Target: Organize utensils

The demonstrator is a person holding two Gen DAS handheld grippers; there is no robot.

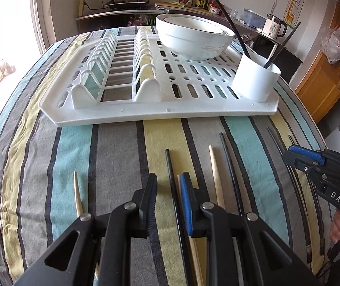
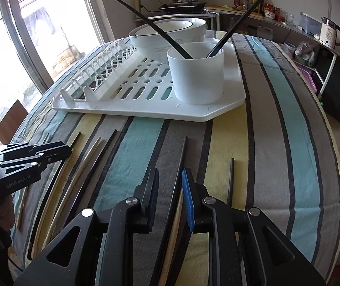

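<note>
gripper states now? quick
Left gripper: open, fingers apart over a black chopstick on the cloth, nothing held.
Right gripper: open, fingers astride another black chopstick, not gripped.

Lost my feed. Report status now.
Both grippers, left and right, open over loose chopsticks. Two already in cup. Nothing blocking.

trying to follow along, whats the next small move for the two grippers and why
Probably lower each and close on a chopstick: the left gripper and right gripper hang open over black chopsticks on the tablecloth, and the white cup already holds two.
</note>
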